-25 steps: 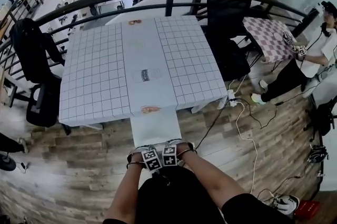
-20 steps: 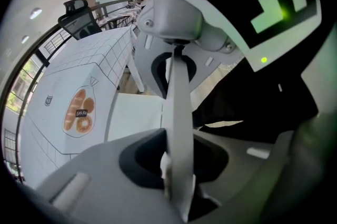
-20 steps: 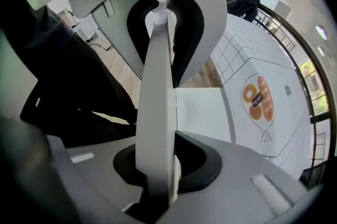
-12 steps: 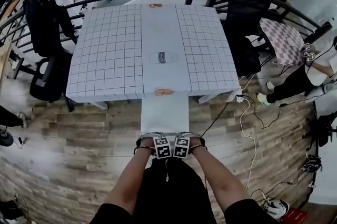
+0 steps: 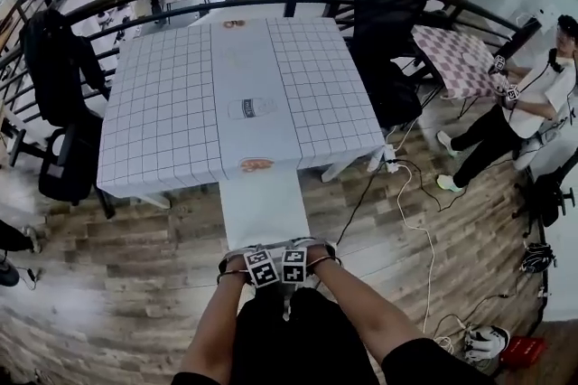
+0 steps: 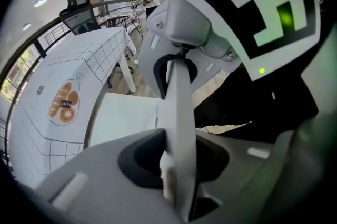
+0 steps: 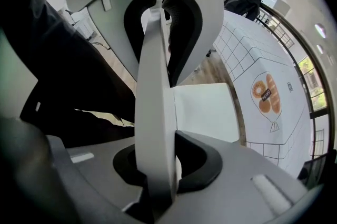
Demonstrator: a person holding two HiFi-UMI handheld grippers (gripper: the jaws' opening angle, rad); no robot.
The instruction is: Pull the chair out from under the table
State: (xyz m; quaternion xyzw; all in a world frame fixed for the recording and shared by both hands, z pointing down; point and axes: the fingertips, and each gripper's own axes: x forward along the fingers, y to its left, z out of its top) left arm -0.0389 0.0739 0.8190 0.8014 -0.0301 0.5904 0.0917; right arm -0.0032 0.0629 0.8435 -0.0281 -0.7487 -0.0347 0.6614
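White chair point(image 5: 265, 210): seat mostly out past the middle of the table's point(image 5: 163, 121) near edge, over wood floor point(image 5: 135, 275). More seat shows than a second ago. Left gripper point(image 6: 178, 107) grips the top of the chair's back; its jaws have just eased a little wider, with the back between them. Right gripper point(image 7: 158, 97), just beside it, is closed on the same edge. Black office chair point(image 5: 59, 130) at the table's left edge; second black chair point(image 5: 390, 40) at its far right corner.
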